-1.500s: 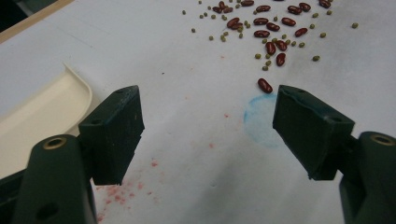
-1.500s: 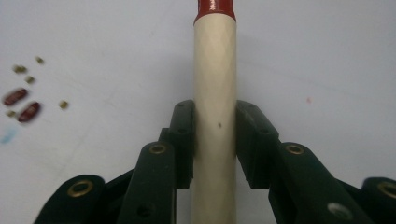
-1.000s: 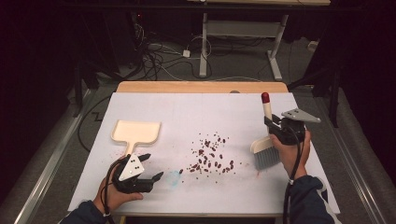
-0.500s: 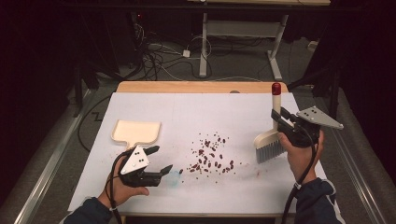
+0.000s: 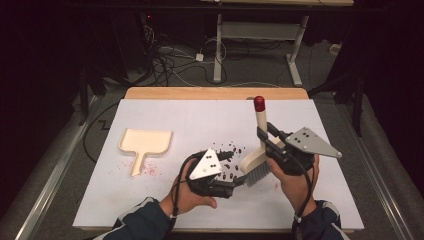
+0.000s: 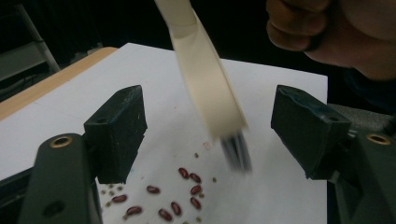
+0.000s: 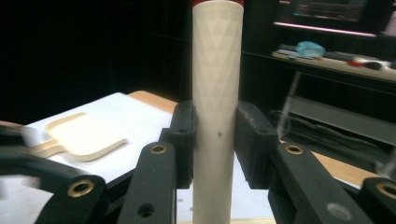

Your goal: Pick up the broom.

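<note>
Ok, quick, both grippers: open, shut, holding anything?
Left gripper: open, holding nothing.
Right gripper: shut on the cream red-tipped brush handle.

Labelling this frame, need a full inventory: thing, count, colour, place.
cream hand brush with red-capped handle: one, clamped in right gripper, bristles near the beans
cream flat dustpan: one, lying on table's left part
dark red beans: many, scattered mid-table
white table sheet: one, covering the wooden tabletop
metal desk frame: one, grey, on floor beyond table
left gripper: one, black, open, at the beans
right gripper: one, black, shut on brush handle
</note>
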`<action>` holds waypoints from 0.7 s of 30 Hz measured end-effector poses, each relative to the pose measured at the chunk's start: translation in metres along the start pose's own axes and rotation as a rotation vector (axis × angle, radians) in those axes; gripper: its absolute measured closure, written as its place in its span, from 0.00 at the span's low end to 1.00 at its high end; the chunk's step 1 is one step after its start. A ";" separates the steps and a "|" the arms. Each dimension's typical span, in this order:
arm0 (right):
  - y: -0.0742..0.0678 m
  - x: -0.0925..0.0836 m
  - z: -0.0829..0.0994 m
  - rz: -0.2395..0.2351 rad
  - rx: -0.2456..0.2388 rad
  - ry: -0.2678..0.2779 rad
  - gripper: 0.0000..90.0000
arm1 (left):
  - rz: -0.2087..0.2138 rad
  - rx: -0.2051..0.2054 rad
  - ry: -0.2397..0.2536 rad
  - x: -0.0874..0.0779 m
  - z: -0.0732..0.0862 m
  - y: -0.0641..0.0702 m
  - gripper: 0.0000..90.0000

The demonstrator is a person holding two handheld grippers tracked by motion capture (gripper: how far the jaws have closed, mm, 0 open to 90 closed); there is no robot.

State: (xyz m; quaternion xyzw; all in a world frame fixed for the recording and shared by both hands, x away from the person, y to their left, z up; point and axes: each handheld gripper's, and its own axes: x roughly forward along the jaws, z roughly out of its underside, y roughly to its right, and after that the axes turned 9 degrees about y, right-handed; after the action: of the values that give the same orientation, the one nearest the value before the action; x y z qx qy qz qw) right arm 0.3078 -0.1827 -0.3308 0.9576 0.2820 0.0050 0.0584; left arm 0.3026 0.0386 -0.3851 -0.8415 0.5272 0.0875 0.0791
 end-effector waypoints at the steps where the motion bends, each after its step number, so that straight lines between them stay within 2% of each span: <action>1: -0.004 0.000 0.000 -0.008 -0.005 0.004 0.78 | -0.006 -0.008 -0.002 0.006 0.001 0.001 0.29; 3: -0.015 0.000 0.000 -0.028 -0.024 0.001 0.78 | -0.012 -0.030 -0.004 0.014 0.004 0.000 0.31; 4: -0.023 -0.001 0.000 -0.043 -0.044 0.006 0.78 | -0.027 -0.050 -0.003 0.018 0.007 -0.001 0.36; 5: -0.027 -0.001 0.000 -0.051 -0.052 0.006 0.78 | -0.027 -0.050 -0.003 0.018 0.007 -0.001 0.39; 6: -0.029 -0.002 0.000 -0.056 -0.051 0.011 0.78 | -0.019 -0.070 0.013 0.019 0.011 -0.004 0.40; 9: -0.034 -0.003 0.000 -0.060 -0.058 0.010 0.78 | -0.013 -0.073 0.015 0.017 0.014 -0.006 0.45; 10: -0.035 -0.004 0.000 -0.066 -0.051 0.015 0.78 | 0.002 -0.079 0.019 0.016 0.015 -0.009 0.53; 11: -0.035 -0.005 0.000 -0.072 -0.049 0.016 0.78 | 0.002 -0.079 0.019 0.016 0.015 -0.009 0.58; 12: -0.035 -0.005 0.000 -0.072 -0.049 0.016 0.78 | 0.000 -0.074 0.022 0.014 0.016 -0.009 0.58; 13: -0.036 -0.005 0.000 -0.080 -0.049 0.016 0.78 | -0.019 -0.050 0.019 0.011 0.016 -0.011 0.63; 16: -0.035 -0.005 0.000 -0.097 -0.042 0.016 0.78 | -0.004 -0.052 0.016 0.008 0.016 -0.014 0.71; 18: -0.032 -0.005 -0.001 -0.132 -0.031 0.010 0.77 | 0.013 -0.048 -0.003 0.005 0.016 -0.018 0.72; 21: -0.027 -0.006 -0.001 -0.179 -0.021 -0.003 0.76 | 0.047 -0.012 -0.046 -0.002 0.013 -0.023 0.73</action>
State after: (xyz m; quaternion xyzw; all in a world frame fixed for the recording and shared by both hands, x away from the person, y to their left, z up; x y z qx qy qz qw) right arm 0.2880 -0.1638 -0.3324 0.9278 0.3665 0.0013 0.0692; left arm 0.3217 0.0536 -0.3966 -0.8273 0.5442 0.1116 0.0842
